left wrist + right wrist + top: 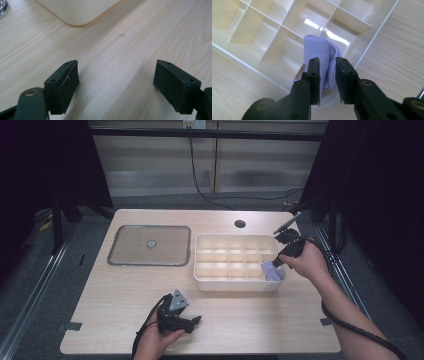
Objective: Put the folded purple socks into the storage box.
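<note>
A cream plastic box point(235, 286) with several small compartments sits right of the table's middle. My right gripper point(276, 263) reaches over its near right corner, shut on a folded lilac cloth point(272, 271). In the right gripper view the pads pinch the cloth point(317, 47) from both sides, with the right gripper point(327, 61) holding it over a corner compartment of the box point(249, 65). Its lower end hangs by the rim. My left gripper point(197, 320) rests low at the table's front, open, nothing between its jaws. The left gripper point(116, 85) points at bare wood.
A flat clear lid point(135, 247) with a small centre knob lies left of the box. A round cable hole point(240, 223) is behind the box. One rounded corner of the box point(77, 10) lies ahead of my left gripper. Bare wood spreads along the front.
</note>
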Available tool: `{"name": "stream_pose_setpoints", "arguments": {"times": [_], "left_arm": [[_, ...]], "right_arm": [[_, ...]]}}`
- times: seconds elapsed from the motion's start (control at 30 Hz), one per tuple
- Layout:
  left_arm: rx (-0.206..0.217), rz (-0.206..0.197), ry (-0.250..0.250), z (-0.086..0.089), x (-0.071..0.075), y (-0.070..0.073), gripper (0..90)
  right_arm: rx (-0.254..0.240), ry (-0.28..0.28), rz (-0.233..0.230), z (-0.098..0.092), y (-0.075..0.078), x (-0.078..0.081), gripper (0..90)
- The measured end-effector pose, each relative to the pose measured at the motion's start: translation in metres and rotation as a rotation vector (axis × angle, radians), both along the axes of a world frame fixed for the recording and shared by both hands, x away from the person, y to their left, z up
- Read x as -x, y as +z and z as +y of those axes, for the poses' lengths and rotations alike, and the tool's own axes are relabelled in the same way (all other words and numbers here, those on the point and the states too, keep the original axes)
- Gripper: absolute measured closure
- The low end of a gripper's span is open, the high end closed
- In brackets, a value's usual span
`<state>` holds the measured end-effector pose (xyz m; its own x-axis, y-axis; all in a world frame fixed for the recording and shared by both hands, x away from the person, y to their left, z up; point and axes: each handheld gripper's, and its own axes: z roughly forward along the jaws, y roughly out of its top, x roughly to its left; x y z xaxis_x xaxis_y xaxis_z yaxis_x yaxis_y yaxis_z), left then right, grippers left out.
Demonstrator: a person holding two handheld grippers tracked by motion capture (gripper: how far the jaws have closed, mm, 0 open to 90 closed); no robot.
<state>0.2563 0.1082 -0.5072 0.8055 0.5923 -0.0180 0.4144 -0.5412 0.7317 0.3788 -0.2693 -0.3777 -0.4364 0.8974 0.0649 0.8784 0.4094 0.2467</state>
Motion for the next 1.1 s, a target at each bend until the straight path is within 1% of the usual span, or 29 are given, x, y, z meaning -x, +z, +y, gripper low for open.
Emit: {"name": "stream_pose_setpoints", "arguments": {"times": [0.13, 0.23, 0.33, 0.47, 0.53, 0.73, 0.93, 1.0, 1.03, 1.1], "left_arm": [[0.0, 0.0, 0.0, 0.0, 0.0, 0.0, 19.7], [0.0, 0.0, 0.0, 0.0, 0.0, 0.0, 19.8], [0.0, 0.0, 0.0, 0.0, 0.0, 0.0, 19.7], [-0.001, 0.0, 0.0, 0.0, 0.0, 0.0, 19.7], [0.0, 0.0, 0.0, 0.0, 0.0, 0.0, 19.7], [0.0, 0.001, 0.0, 0.0, 0.0, 0.0, 19.7], [-0.001, 0.001, 0.0, 0.0, 0.0, 0.0, 19.7], [-0.001, 0.001, 0.0, 0.0, 0.0, 0.0, 19.7], [0.0, 0.001, 0.0, 0.0, 0.0, 0.0, 19.7], [-0.001, 0.001, 0.0, 0.0, 0.0, 0.0, 19.8]], "right_arm": [[0.009, 0.006, 0.008, 0.002, 0.0, -0.001, 78.8], [0.01, 0.012, 0.004, 0.003, 0.0, -0.002, 79.7], [0.015, 0.014, 0.011, 0.005, -0.002, -0.004, 80.9], [0.016, 0.017, 0.008, 0.007, -0.005, -0.006, 84.8], [0.017, 0.02, 0.019, 0.007, -0.005, -0.007, 86.8], [0.026, 0.024, 0.027, 0.009, -0.01, -0.01, 90.0], [0.024, 0.021, 0.028, 0.01, -0.016, -0.013, 90.0], [0.032, 0.026, 0.025, 0.011, -0.019, -0.015, 90.0], [0.038, 0.028, 0.031, 0.012, -0.02, -0.015, 90.0], [0.036, 0.028, 0.031, 0.013, -0.021, -0.016, 90.0]]}}
